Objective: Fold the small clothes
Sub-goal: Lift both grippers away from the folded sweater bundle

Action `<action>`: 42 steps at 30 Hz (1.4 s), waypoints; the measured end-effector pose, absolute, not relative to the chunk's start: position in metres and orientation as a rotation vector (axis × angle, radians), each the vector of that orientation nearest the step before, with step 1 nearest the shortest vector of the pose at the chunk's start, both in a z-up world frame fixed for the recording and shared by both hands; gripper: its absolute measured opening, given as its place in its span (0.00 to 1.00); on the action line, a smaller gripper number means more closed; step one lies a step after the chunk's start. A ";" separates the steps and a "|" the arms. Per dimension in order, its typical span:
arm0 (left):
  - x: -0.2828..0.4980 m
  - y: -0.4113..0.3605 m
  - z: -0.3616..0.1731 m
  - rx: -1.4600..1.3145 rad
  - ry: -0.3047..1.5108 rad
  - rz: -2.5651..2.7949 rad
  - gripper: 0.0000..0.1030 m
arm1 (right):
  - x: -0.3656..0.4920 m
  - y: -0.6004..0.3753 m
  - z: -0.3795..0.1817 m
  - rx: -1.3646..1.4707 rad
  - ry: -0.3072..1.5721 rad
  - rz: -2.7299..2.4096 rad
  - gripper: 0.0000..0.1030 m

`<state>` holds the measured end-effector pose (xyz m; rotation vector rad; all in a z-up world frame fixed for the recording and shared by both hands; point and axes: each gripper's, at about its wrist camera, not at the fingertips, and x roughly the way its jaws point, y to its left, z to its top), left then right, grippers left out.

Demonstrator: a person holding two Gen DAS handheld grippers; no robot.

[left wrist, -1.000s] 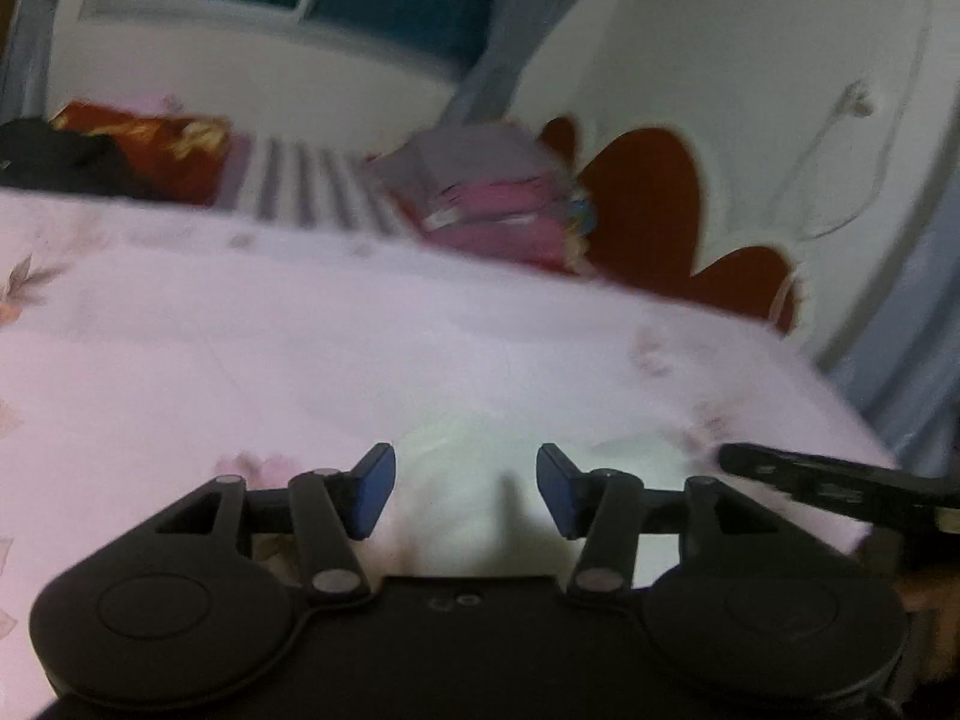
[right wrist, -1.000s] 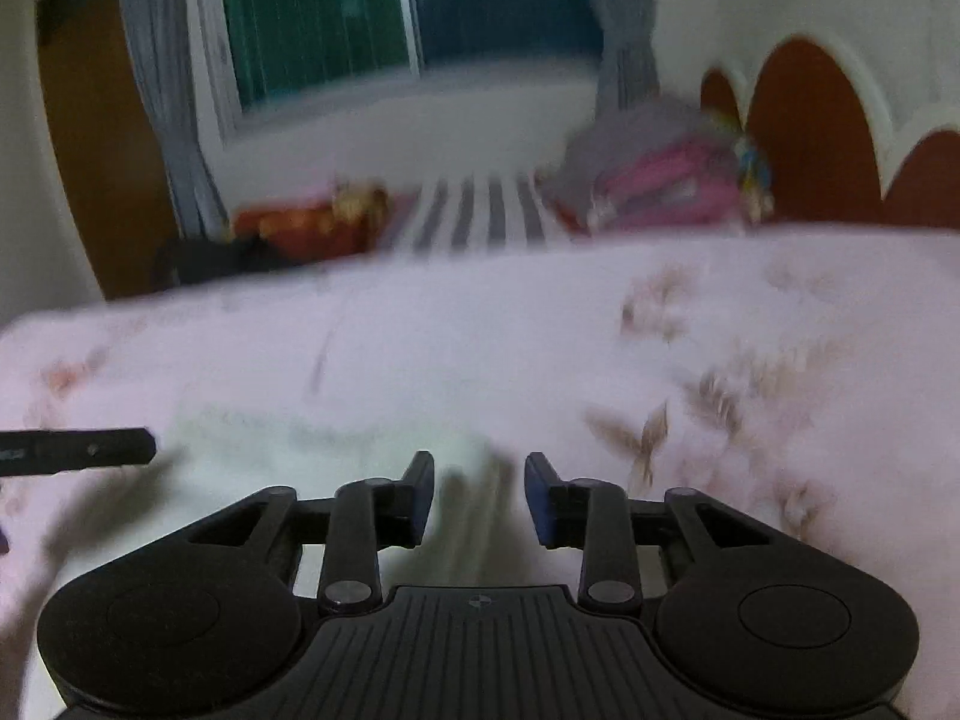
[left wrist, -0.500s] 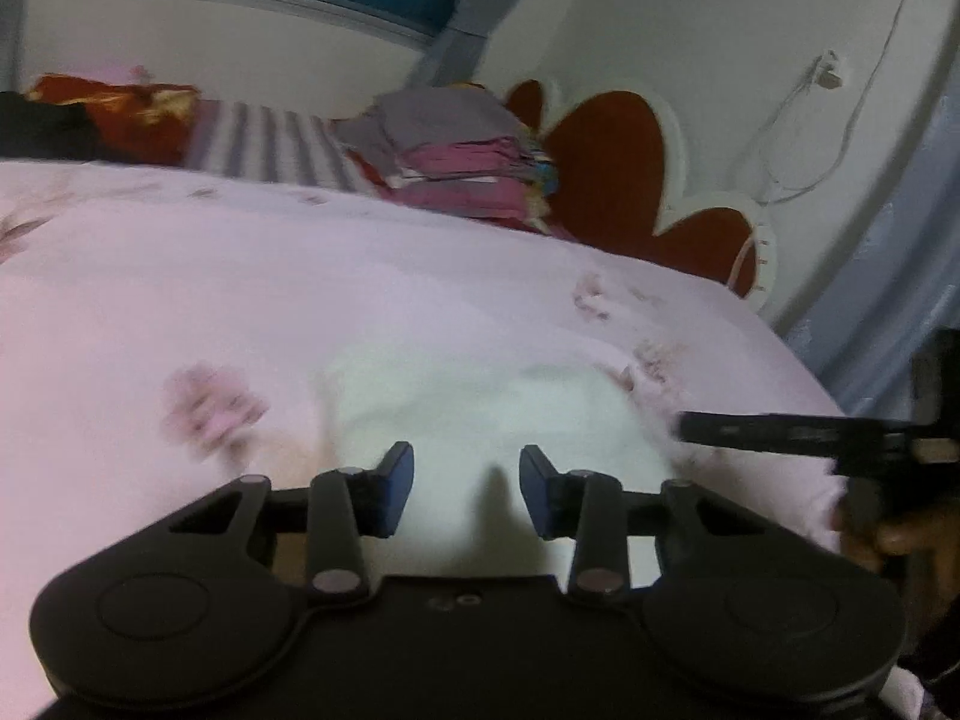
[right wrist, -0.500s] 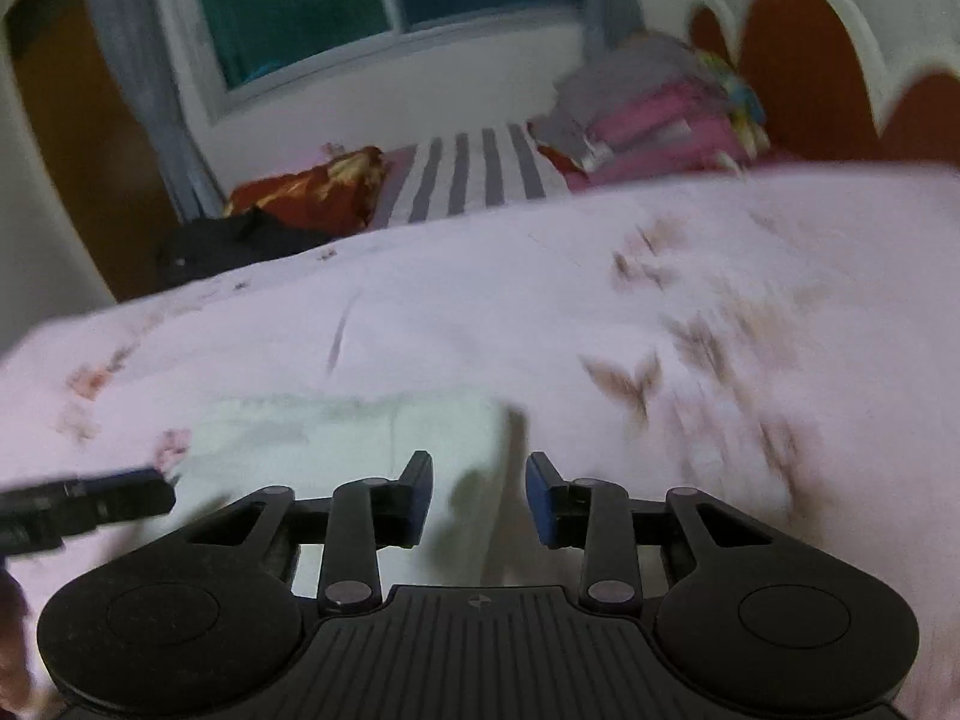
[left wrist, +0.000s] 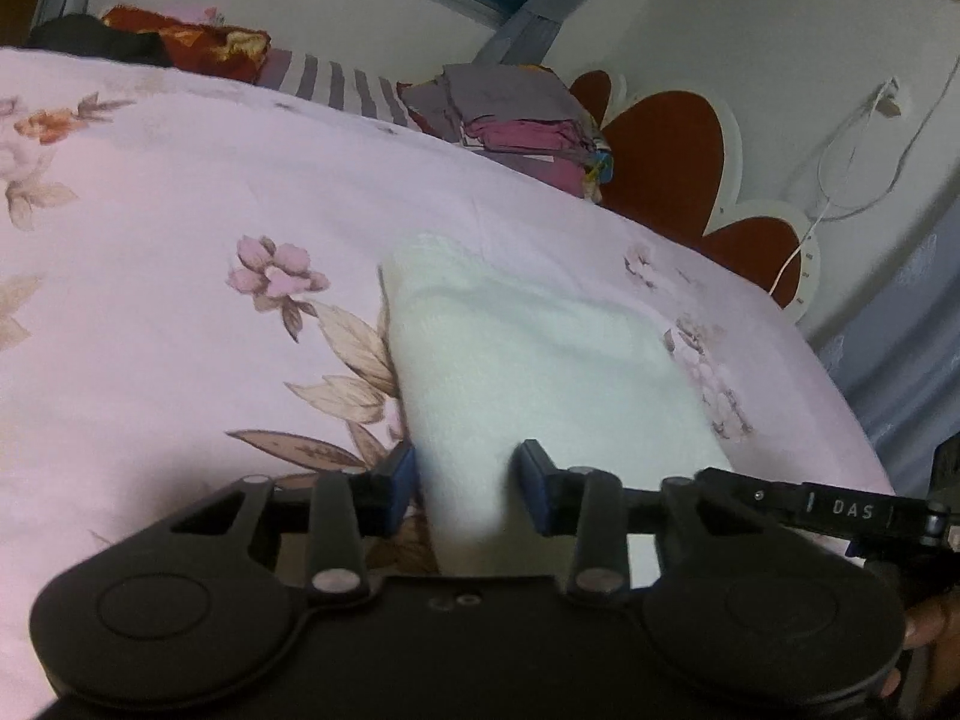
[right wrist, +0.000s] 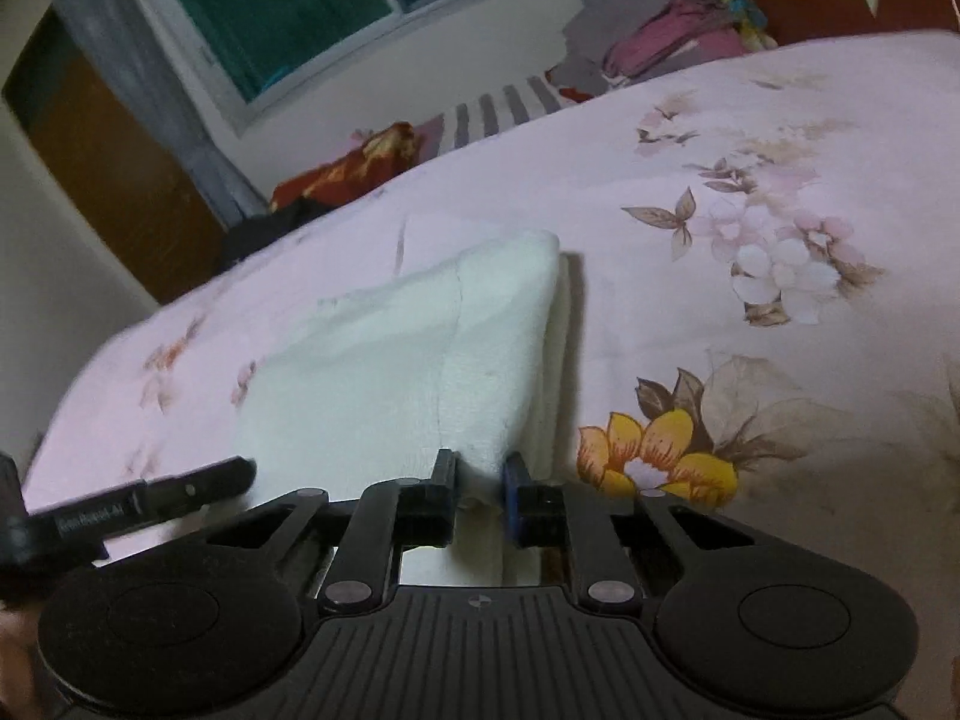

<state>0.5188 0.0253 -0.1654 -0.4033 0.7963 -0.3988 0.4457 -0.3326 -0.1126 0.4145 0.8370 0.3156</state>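
Note:
A small white cloth [left wrist: 528, 348] lies on the pink floral bedsheet [left wrist: 180, 192]. My left gripper [left wrist: 468, 483] is open, its blue pads [left wrist: 401, 480] on either side of the cloth's near left edge. In the right wrist view the same cloth [right wrist: 420, 348] lies flat with a folded right edge. My right gripper [right wrist: 480, 495] is nearly closed, pinching the cloth's near right corner between its pads [right wrist: 511, 495]. Each gripper's finger shows in the other's view, right gripper [left wrist: 828, 507] and left gripper [right wrist: 150, 501].
A stack of folded clothes [left wrist: 516, 120] sits at the head of the bed beside the red headboard [left wrist: 666, 156]. A striped pillow [left wrist: 336, 81] and red patterned cloth [left wrist: 198, 45] lie behind. The bed's right edge [left wrist: 840, 372] drops off; a window [right wrist: 288, 0] is beyond.
Both grippers have moved down and in to the cloth's near edge. The right gripper has narrowed onto the cloth's corner. The left now straddles the edge.

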 end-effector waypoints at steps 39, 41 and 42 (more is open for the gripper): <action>0.392 -0.004 -0.149 -0.128 0.888 -0.310 0.35 | 0.342 -0.320 -0.099 0.059 0.966 0.399 0.25; 0.394 -0.004 -0.144 -0.115 0.873 -0.295 0.39 | 0.349 -0.331 -0.089 0.105 0.935 0.388 0.25; 0.396 -0.004 -0.143 -0.112 0.866 -0.288 0.40 | 0.353 -0.334 -0.086 0.124 0.922 0.377 0.25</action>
